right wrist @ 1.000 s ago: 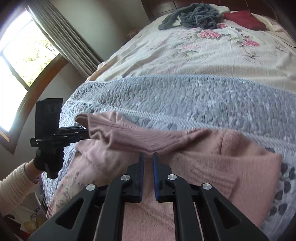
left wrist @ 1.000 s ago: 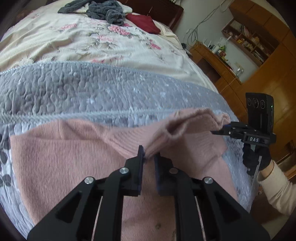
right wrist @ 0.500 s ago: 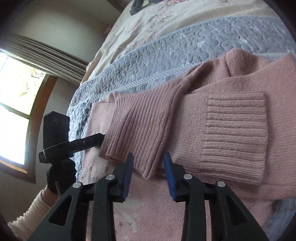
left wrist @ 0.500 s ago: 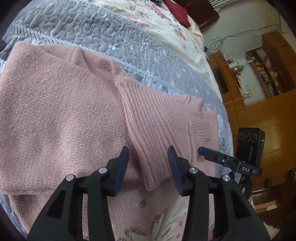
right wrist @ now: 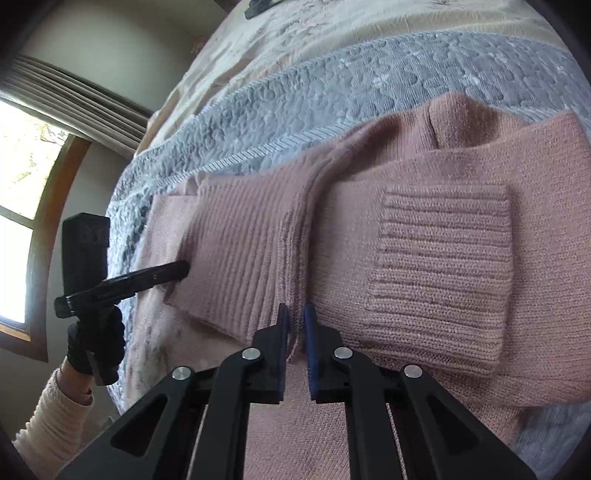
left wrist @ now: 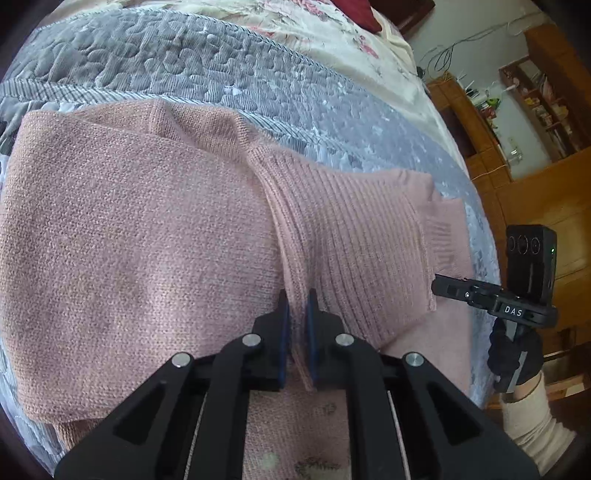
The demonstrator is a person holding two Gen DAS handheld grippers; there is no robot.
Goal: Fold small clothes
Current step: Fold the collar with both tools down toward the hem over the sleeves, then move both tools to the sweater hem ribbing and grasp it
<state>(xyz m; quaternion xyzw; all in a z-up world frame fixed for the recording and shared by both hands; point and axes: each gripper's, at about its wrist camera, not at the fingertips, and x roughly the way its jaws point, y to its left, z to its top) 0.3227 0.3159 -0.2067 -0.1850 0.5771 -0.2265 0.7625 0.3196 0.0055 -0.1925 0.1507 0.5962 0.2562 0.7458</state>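
Observation:
A pink knit sweater [left wrist: 129, 240] lies flat on the grey quilt [left wrist: 184, 55] of a bed. Its ribbed sleeve [left wrist: 351, 229] is folded across the body. My left gripper [left wrist: 295, 328] is shut on a raised ridge of that sleeve's near edge. At the right, the right gripper [left wrist: 439, 286] has its tip at the sleeve's cuff corner. In the right wrist view, my right gripper [right wrist: 294, 325] is shut on a lengthwise fold of the ribbed sleeve [right wrist: 240, 240], beside the other sleeve's cuff [right wrist: 443, 266]. There the left gripper [right wrist: 183, 267] touches the sleeve's left edge.
A floral bedspread [left wrist: 332, 26] covers the far half of the bed, and the grey quilt [right wrist: 332, 81] covers the near half. Wooden cabinets and shelves [left wrist: 535, 110] stand to the right, a window [right wrist: 22, 184] with a curtain to the left. Gloved hands [left wrist: 513, 354] hold the grippers.
A second ago both grippers held the sleeve lifted. Half a second ago they stood open with the sleeve laid flat on the sweater. Now both have shut on the sleeve again.

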